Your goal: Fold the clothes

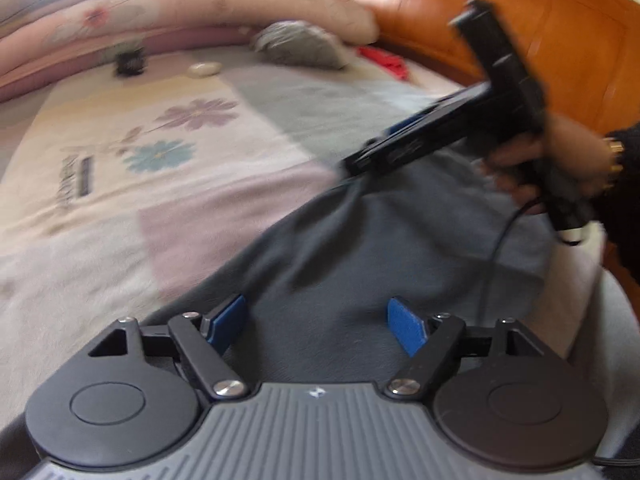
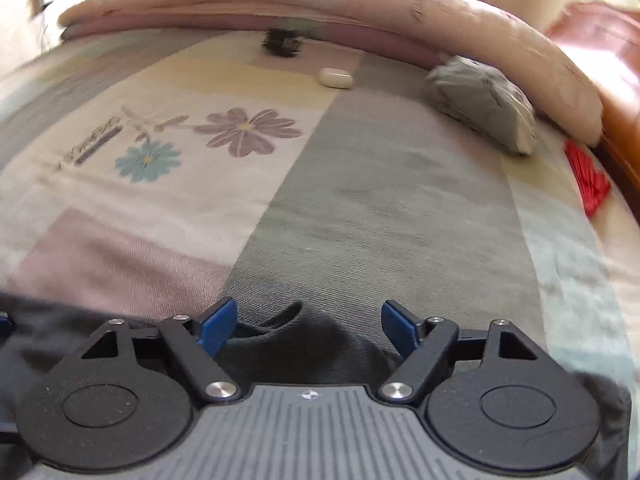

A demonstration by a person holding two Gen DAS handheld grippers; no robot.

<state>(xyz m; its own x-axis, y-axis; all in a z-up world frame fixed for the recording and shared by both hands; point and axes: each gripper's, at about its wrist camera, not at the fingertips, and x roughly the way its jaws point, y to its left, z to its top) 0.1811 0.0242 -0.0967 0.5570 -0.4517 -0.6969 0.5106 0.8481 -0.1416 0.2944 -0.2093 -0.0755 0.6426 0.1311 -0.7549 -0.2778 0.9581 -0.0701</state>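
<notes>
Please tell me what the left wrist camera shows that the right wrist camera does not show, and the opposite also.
Only the left wrist view shows the right gripper from outside, the hand holding it, a broad spread of the dark grey garment and the wooden headboard. Only the right wrist view shows the garment's bunched edge between the right gripper's open jaws. Both show the flowered bedspread, rolled quilt, grey bundle, white case and red item. The left gripper is open.

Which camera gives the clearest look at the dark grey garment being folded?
The left wrist view: the dark grey garment spreads across the bed, the right gripper at its far edge. The right wrist view shows only a bunched fold between its open fingers.
</notes>
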